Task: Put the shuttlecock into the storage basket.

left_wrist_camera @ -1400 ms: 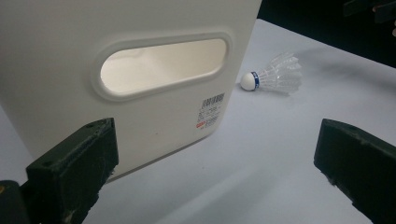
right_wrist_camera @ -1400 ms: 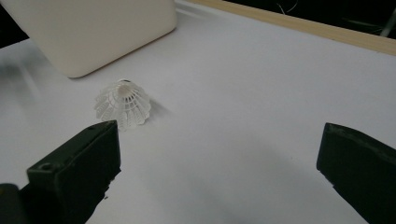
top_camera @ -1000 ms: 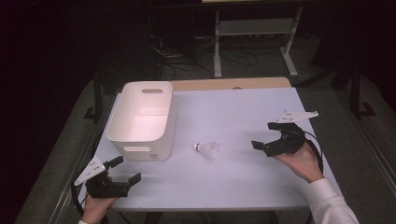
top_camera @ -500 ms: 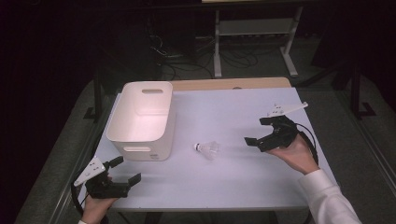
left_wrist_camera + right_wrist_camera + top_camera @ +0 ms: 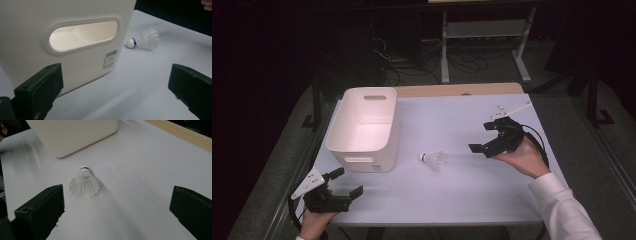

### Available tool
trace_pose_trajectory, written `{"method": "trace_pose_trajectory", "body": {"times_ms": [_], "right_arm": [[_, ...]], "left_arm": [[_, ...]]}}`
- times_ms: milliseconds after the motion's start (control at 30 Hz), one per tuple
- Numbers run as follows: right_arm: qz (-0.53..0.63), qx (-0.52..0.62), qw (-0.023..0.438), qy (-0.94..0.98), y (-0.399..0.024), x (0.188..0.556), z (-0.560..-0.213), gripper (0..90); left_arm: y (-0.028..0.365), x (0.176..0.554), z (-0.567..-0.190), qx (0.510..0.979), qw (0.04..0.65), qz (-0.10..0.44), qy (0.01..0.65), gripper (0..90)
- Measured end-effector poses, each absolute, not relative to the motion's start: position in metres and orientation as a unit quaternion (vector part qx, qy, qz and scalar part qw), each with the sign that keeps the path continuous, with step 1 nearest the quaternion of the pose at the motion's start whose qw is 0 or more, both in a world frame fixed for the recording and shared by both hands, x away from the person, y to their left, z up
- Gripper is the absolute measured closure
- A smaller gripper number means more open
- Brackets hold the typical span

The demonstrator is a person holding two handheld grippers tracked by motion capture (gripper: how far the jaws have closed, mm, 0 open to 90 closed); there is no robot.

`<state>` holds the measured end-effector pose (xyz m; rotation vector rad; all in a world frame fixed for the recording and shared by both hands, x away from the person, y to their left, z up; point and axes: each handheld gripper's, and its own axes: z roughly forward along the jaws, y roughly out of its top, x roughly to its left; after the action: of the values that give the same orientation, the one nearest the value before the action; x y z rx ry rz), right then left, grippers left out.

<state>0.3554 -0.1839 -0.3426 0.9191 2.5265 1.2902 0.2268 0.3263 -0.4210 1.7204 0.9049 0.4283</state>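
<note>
A white shuttlecock (image 5: 435,159) lies on its side in the middle of the white table (image 5: 452,200), its cork tip toward the bin. It appears again as the shuttlecock (image 5: 143,40) in the left gripper view and the shuttlecock (image 5: 83,183) in the right gripper view. To its left stands a white plastic bin (image 5: 364,127) with a handle slot (image 5: 82,35). My right gripper (image 5: 484,136) is open, just right of the shuttlecock, jaws toward it. Near the table's front left corner my left gripper (image 5: 346,182) is open and holds nothing.
A wooden strip (image 5: 457,90) runs along the table's far edge. Beyond it a metal stand (image 5: 484,40) and cables lie on the dark floor. Bare table surface lies between the bin and the front edge.
My right gripper has moved left and slightly toward the far side, closing in on the shuttlecock. The left gripper, bin and shuttlecock have stayed put.
</note>
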Motion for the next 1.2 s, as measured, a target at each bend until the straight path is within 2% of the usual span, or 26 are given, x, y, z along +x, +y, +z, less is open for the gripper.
{"method": "trace_pose_trajectory", "body": {"times_ms": [1200], "right_arm": [[0.390,0.274,0.049,0.878,-0.144,0.380,-0.317,0.0]], "left_arm": [[0.326,0.226,-0.421,0.727,0.543,0.178,0.380,0.0]]}}
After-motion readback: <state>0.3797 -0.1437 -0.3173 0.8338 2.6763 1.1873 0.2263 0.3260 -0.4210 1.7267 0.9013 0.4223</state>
